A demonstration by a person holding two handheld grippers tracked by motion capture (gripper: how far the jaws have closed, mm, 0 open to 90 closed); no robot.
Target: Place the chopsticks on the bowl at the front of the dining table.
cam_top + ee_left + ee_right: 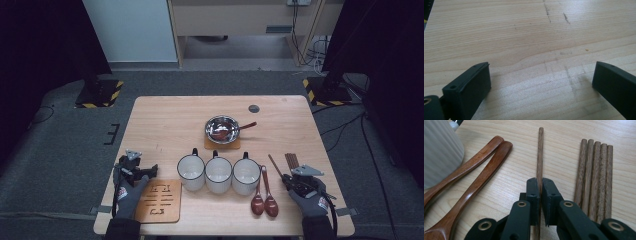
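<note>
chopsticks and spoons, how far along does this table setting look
Looks early. Done: one spoon rests in the metal bowl on its coaster. In hand: the right claw is shut on a single chopstick, apart from the bundle of chopsticks. Left: two spoons lie beside three empty mugs, and the left claw is open over bare table.

Three white mugs (218,174) stand at six o'clock, two wooden spoons (264,199) and six chopsticks (595,177) at four, one steel bowl (221,129) at center, two coasters (158,200).
</note>
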